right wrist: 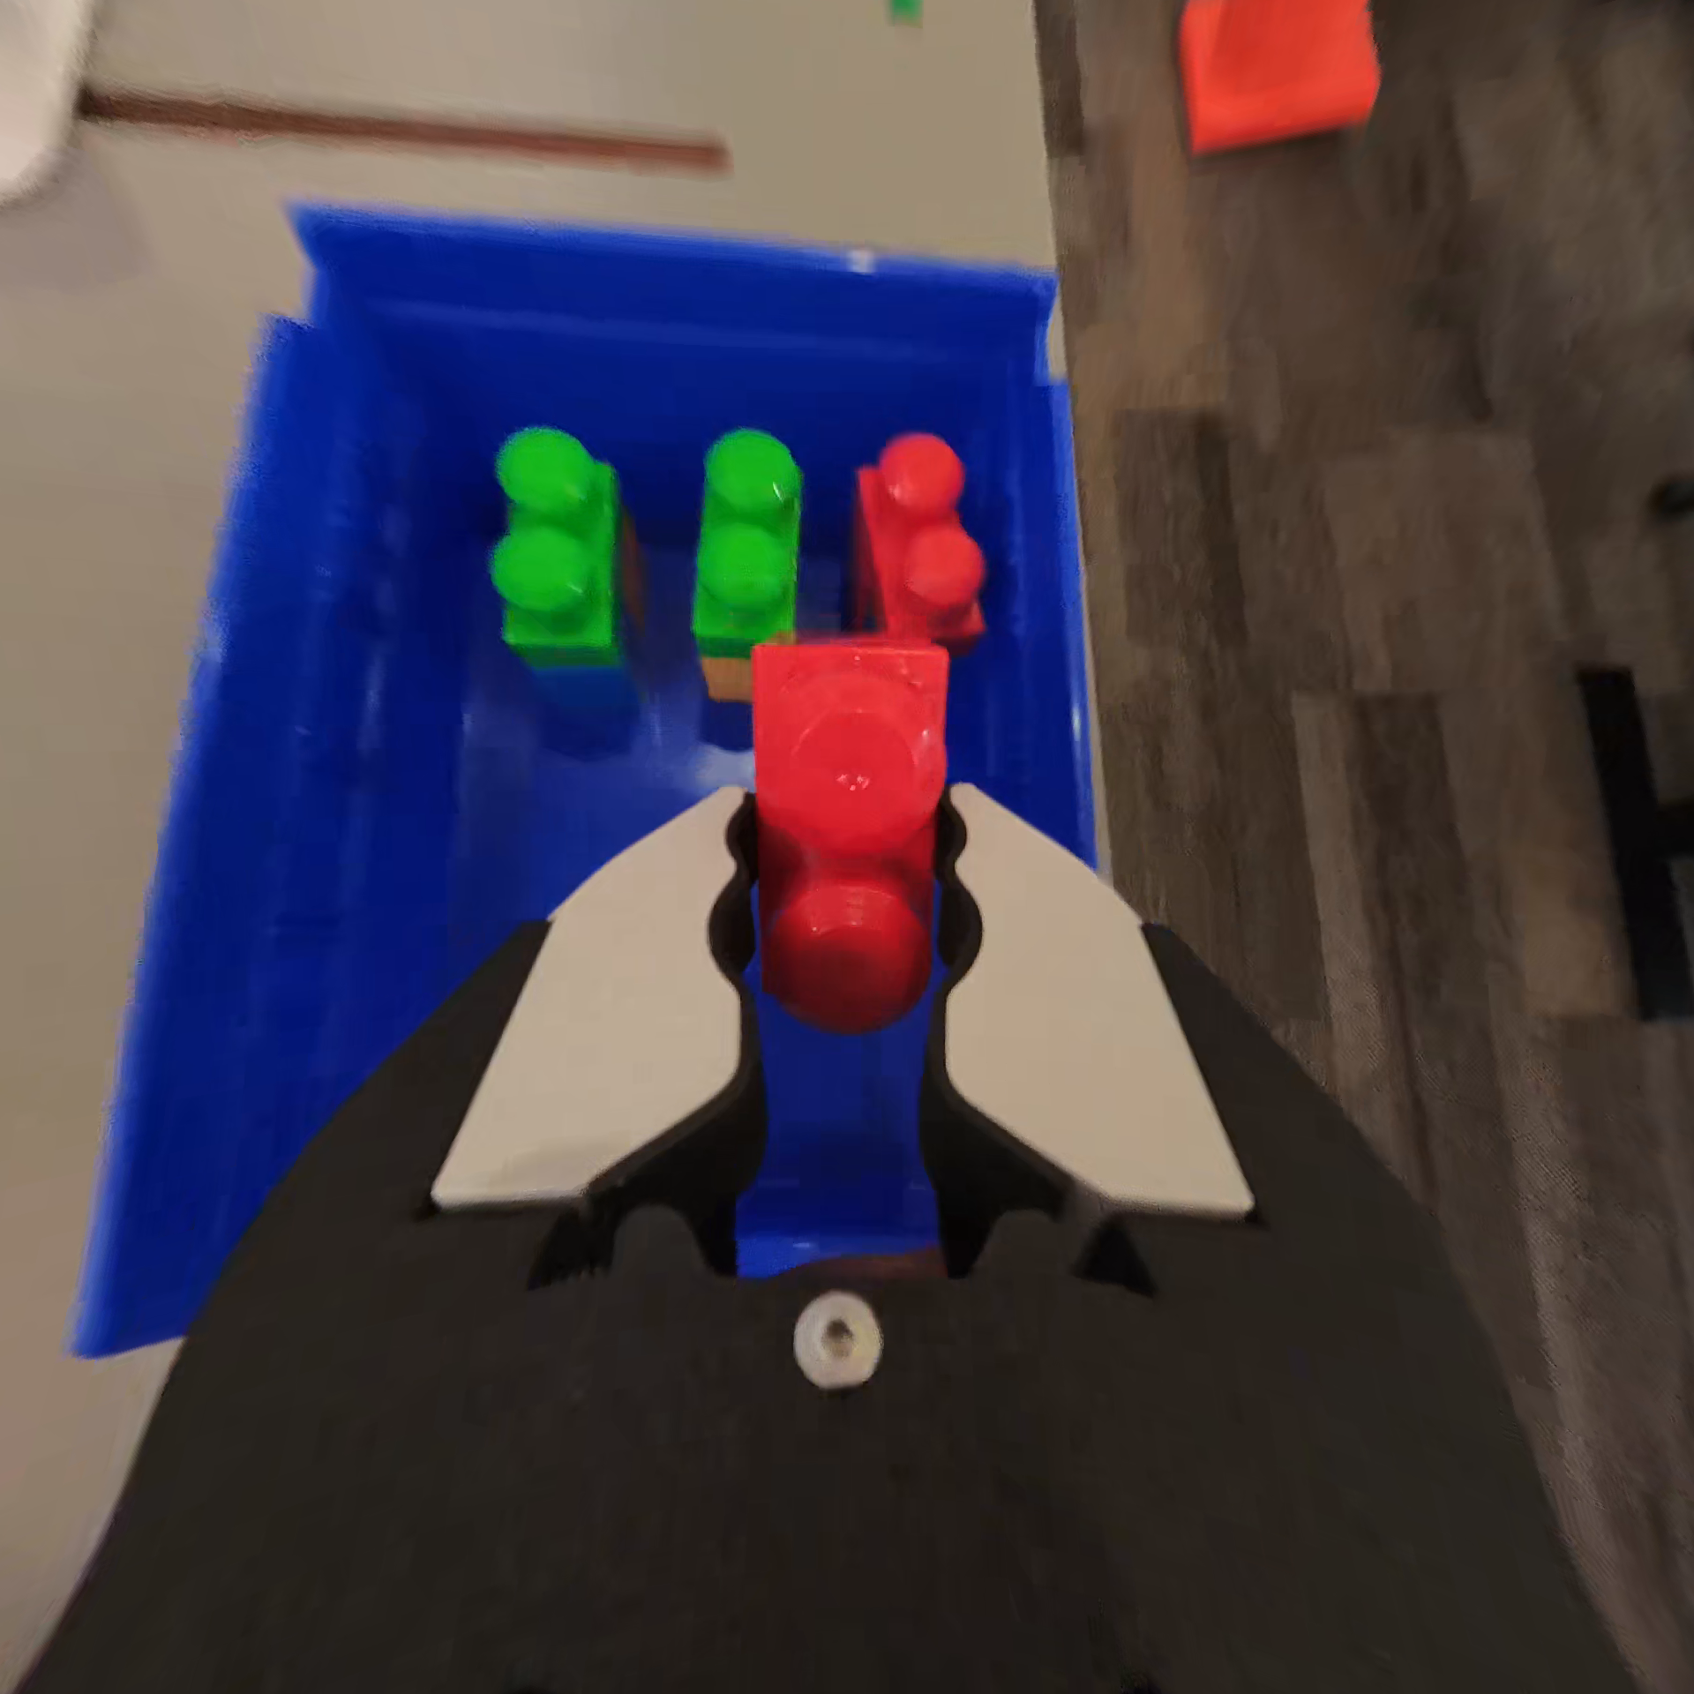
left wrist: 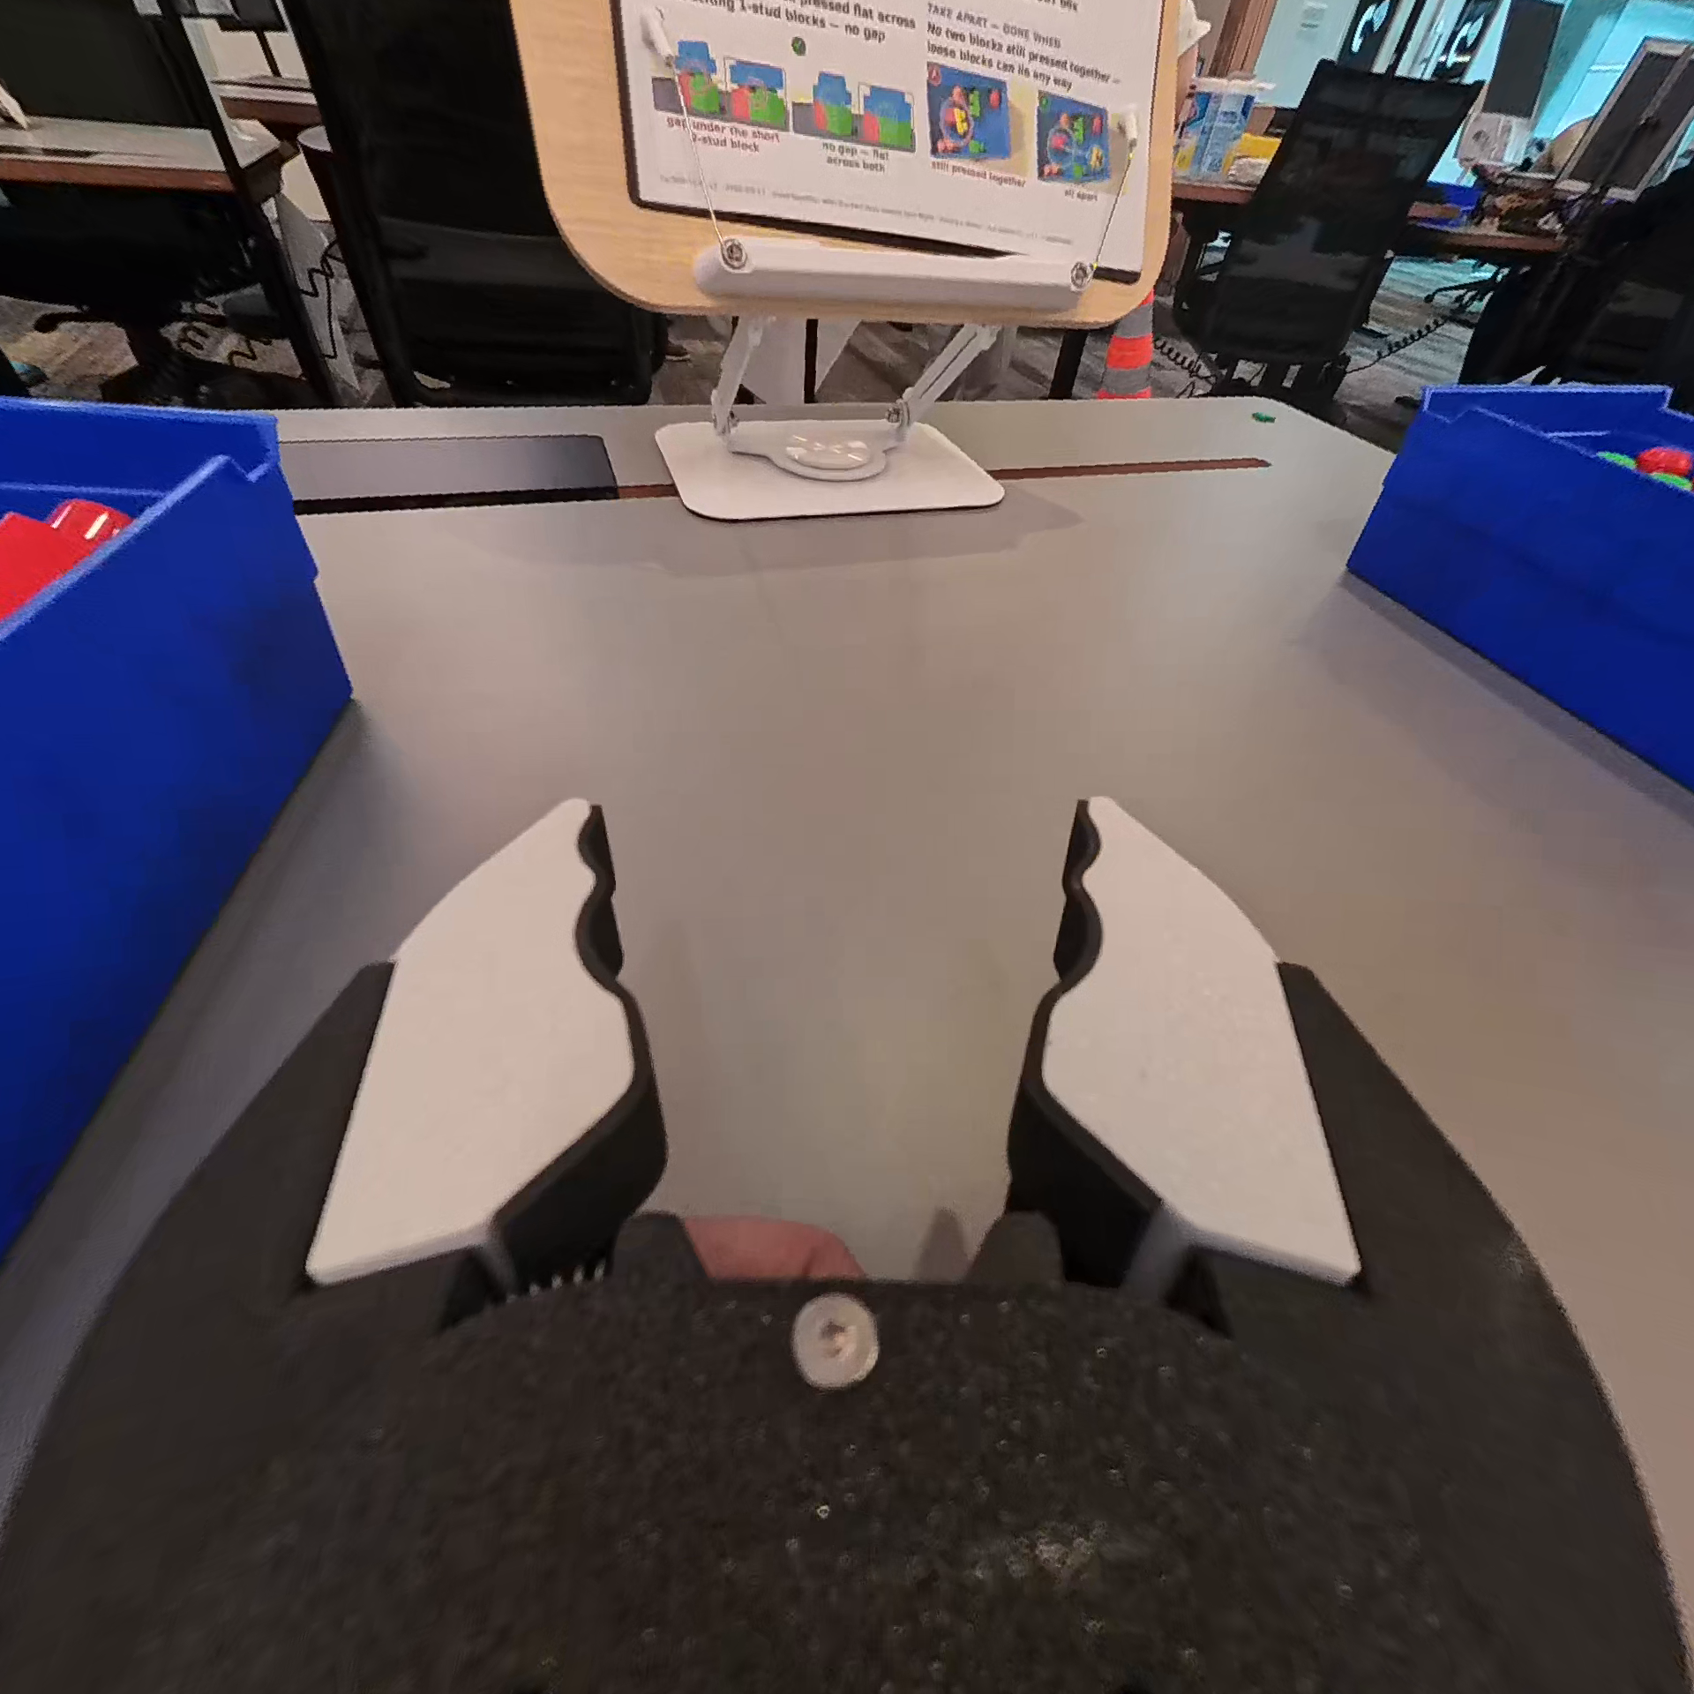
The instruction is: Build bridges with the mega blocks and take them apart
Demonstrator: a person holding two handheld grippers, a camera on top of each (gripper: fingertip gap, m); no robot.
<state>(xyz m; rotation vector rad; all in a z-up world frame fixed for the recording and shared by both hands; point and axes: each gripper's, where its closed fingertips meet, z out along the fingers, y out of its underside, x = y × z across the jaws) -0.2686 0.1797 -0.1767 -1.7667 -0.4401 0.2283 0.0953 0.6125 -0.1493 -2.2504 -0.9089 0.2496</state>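
The left wrist view sits low behind its hand-held gripper (left wrist: 839, 917), looking level across the grey surface (left wrist: 825, 687) toward a stand (left wrist: 830, 467) at the far edge, top centre; a blue bin (left wrist: 137, 687) fills the left edge and a second bin (left wrist: 1540, 550) the right edge; the room lies beyond, far off. The right wrist view looks steeply down past its hand-held gripper (right wrist: 848, 825) into a bin (right wrist: 302, 733) close below, blurred; floor (right wrist: 1375, 825) runs down the right side of the frame. Both views share the surface and probably the right-edge bin.
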